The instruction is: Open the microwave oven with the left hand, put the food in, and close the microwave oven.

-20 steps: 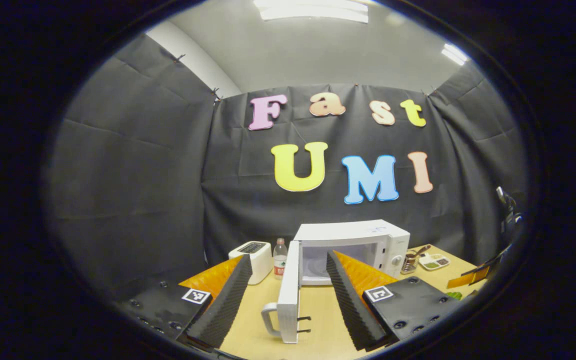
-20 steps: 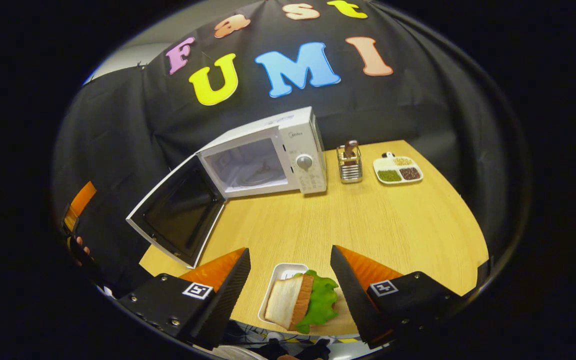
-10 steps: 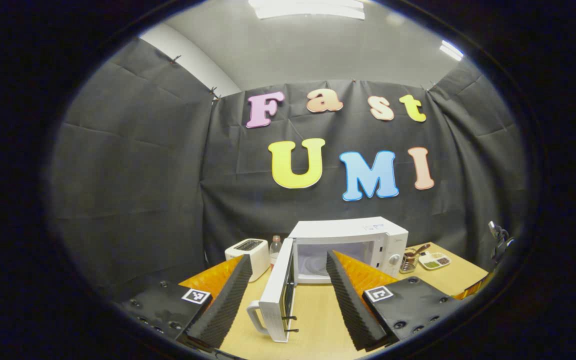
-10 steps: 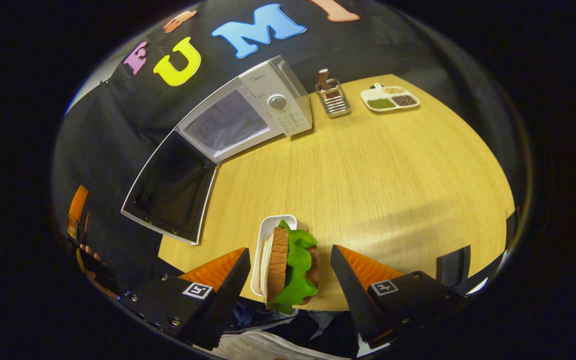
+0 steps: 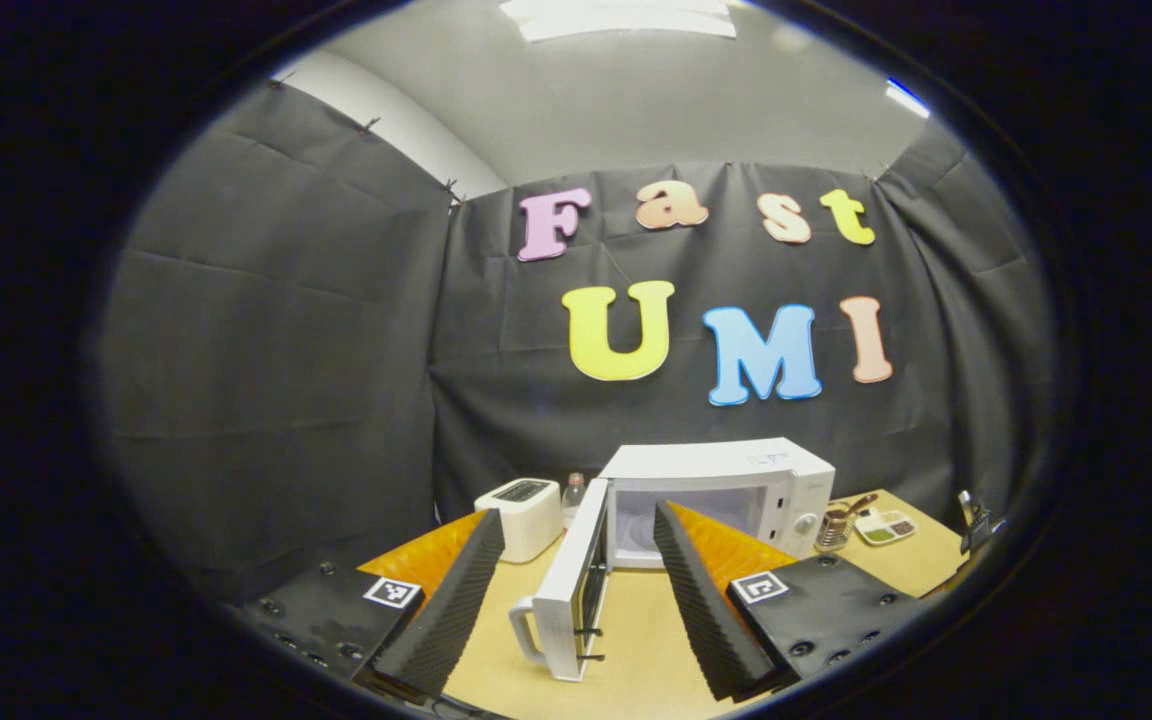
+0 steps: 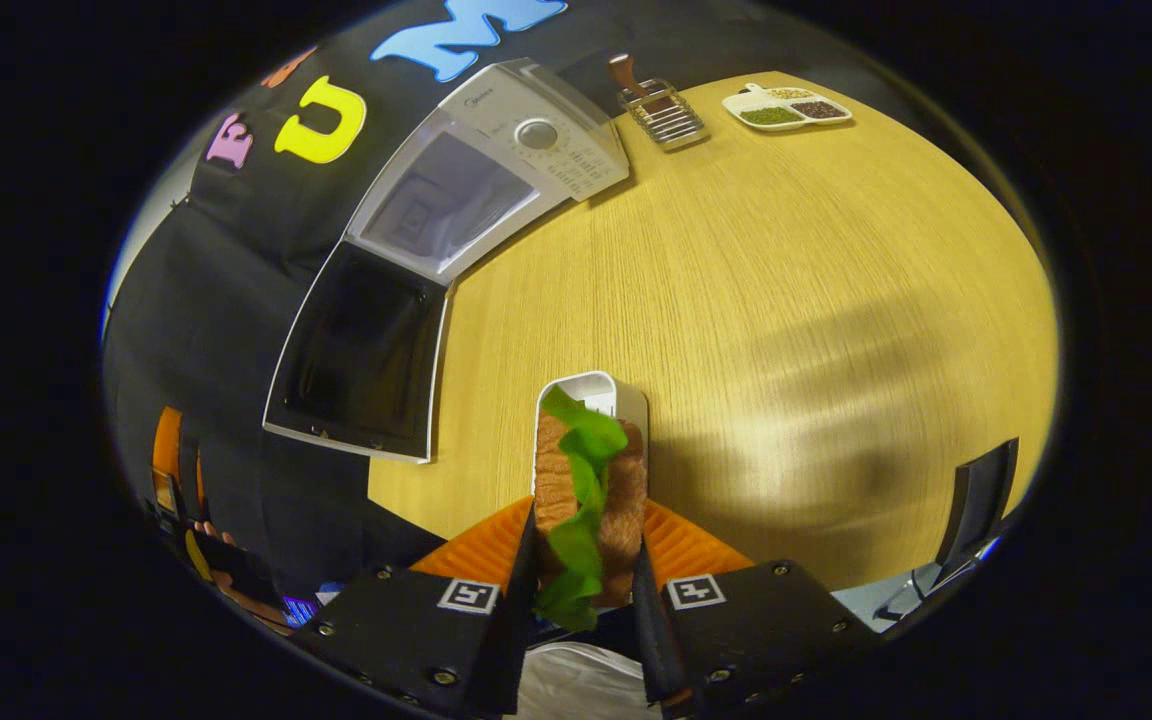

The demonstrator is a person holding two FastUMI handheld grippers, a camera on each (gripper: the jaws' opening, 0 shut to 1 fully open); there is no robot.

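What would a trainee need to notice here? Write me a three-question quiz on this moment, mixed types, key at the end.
1. True or false: the microwave door stands open.
2. Multiple choice: what do the right gripper fingers press on? A) a water bottle B) the sandwich C) the door handle
3. Fill in: in the left gripper view, the white appliance to the left of the microwave is a ____.

Key
1. True.
2. B: both fingers close on the sandwich, which sits in a small white tray.
3. Toaster. The left gripper is open and holds nothing.
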